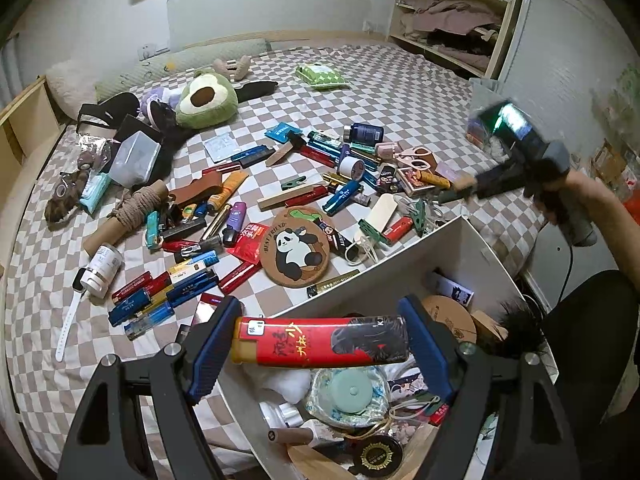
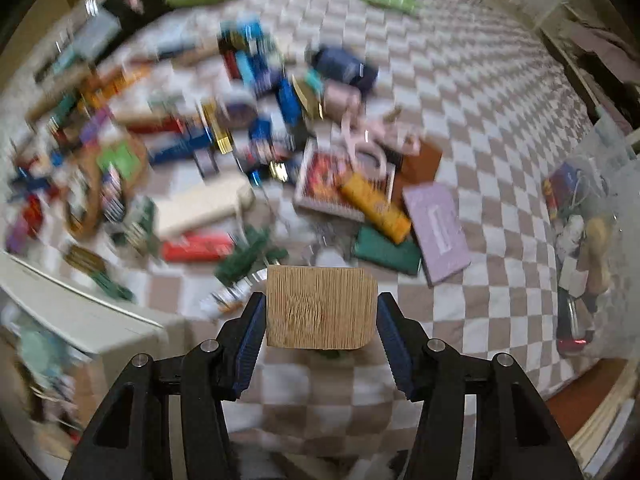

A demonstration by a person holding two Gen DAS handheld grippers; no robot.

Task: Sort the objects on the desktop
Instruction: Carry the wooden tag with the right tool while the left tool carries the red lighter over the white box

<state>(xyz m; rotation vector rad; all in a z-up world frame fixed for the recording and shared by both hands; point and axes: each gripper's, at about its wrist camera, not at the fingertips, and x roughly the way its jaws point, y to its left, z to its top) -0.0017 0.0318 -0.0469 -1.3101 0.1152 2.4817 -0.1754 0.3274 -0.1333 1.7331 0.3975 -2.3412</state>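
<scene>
A lighter (image 1: 320, 342) hangs above the near box (image 1: 420, 248). Far left of the box lies a panda coaster (image 1: 296, 250) (on the bed (image 1: 400, 80)), an avocado plush (image 1: 204, 100) beyond.

A red lighter (image 1: 322, 341) with black artwork is lying crosswise above the white box (image 1: 404, 256) — level. A tan wooden block (image 2: 321, 307) is hanging above the checkered bedspread — upright.

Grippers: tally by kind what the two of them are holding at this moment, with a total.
Red lighter: 1, clamped in the left gripper
Wooden block: 1, clamped in the right gripper
Total: 2 held things
</scene>
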